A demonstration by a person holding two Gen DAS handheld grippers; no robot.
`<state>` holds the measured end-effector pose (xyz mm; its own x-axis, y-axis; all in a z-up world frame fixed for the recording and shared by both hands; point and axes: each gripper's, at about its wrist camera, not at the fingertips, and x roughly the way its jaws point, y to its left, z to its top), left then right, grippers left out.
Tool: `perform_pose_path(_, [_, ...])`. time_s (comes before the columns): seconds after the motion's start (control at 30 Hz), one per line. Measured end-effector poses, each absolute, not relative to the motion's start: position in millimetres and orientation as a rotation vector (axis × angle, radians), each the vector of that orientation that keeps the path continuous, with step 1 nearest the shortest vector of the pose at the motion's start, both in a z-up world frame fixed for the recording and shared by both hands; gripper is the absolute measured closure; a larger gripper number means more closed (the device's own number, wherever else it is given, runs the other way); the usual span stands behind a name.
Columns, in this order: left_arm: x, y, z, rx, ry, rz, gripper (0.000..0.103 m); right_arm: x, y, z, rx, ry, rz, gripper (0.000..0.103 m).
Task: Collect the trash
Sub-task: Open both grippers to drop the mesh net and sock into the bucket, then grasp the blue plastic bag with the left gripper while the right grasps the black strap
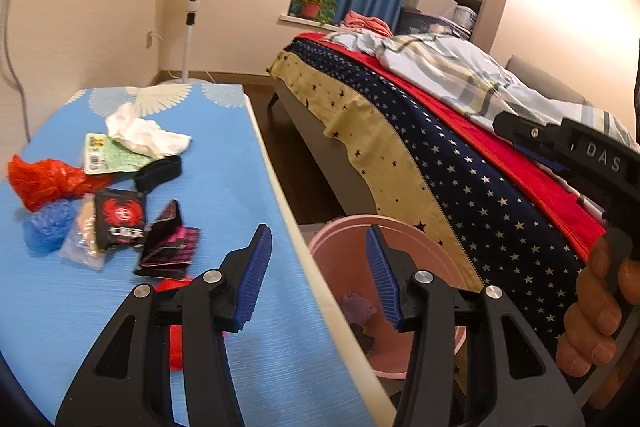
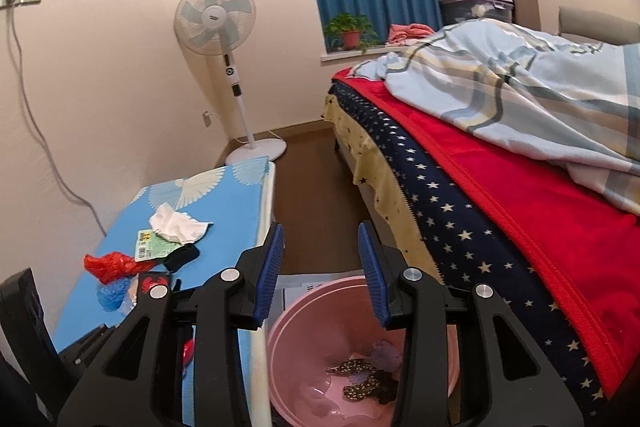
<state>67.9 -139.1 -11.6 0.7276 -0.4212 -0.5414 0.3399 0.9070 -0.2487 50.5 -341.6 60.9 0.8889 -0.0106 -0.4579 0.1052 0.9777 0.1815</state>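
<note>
Several pieces of trash lie on the blue table top: a crumpled white tissue, a green packet, a red plastic bag, a blue plastic wad, a black crab-print wrapper and a black-pink wrapper. A pink bin stands on the floor between table and bed. My left gripper is open and empty over the table edge and the bin. My right gripper is open and empty above the pink bin, which holds dark patterned wrappers and a purple scrap.
A bed with a starred sheet, red blanket and striped duvet runs along the right. A standing fan is in the far corner, with brown floor before it. A hand holds the other gripper's handle at the right edge.
</note>
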Motion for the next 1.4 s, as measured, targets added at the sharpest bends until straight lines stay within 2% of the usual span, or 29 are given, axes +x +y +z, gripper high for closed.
perform_pose_path(0.73, [70, -40, -16, -0.222, 0.600, -0.149, 0.055, 72, -264, 53, 0.224, 0.491, 0.122, 0.063])
perform_pose_path(0.97, [76, -15, -25, -0.245, 0.603, -0.070, 0.055, 94, -243, 41, 0.228, 0.515, 0.179, 0.066])
perform_pose_path(1.1, [82, -2, -31, -0.257, 0.602, -0.018, 0.055, 113, -236, 32, 0.248, 0.535, 0.205, 0.072])
perform_pose_path(1.4, [104, 24, -43, -0.266, 0.592, 0.102, 0.055, 153, -221, 18, 0.254, 0.551, 0.282, 0.072])
